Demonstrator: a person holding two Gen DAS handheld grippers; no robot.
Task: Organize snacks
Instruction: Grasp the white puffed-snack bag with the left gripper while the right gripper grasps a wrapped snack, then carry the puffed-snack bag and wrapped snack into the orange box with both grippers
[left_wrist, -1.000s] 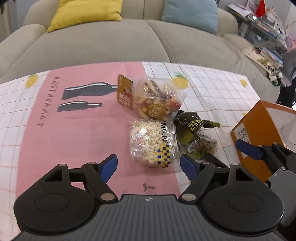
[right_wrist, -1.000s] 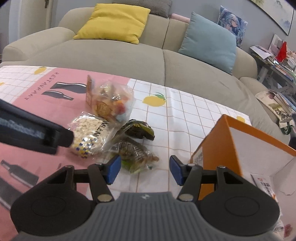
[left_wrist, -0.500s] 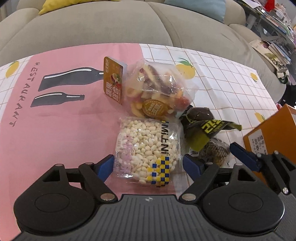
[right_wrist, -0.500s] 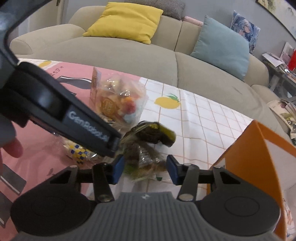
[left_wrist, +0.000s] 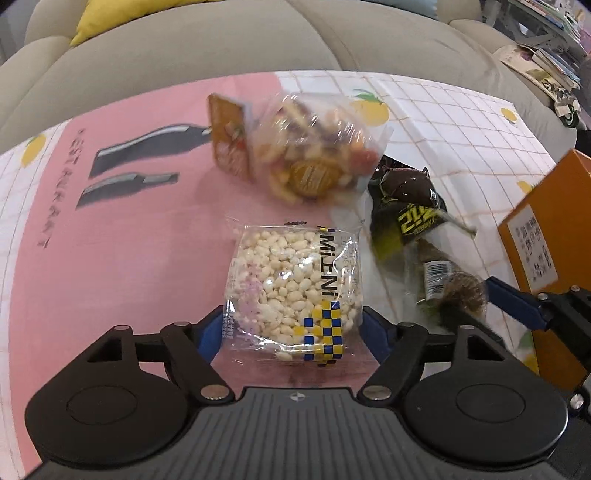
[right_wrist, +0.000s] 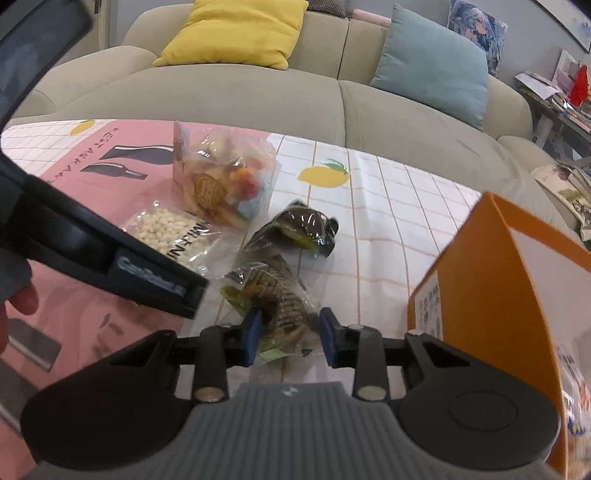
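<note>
A clear packet of white puffed snack (left_wrist: 291, 284) lies on the pink cloth between the jaws of my left gripper (left_wrist: 291, 330). Those jaws are closing, and the blue pads stand at the packet's side edges without squeezing it. My right gripper (right_wrist: 290, 334) is closing on a brown and green snack packet (right_wrist: 277, 302), its pads touching both sides. Behind that lies a dark packet with yellow-green print (right_wrist: 303, 229). A clear bag of colourful mixed snacks (left_wrist: 314, 158) sits farther back. The left gripper's black body (right_wrist: 110, 254) crosses the right wrist view.
An open orange box (right_wrist: 480, 277) stands at the right, close to the right gripper. The table is covered by a pink and white checked cloth (left_wrist: 122, 240). Behind it is a beige sofa (right_wrist: 258, 92) with a yellow cushion (right_wrist: 236, 29) and a blue cushion (right_wrist: 432, 62).
My left gripper has sunk toward the puffed snack packet, which now lies between its jaws. The right jaws have narrowed onto the brown and green packet.
</note>
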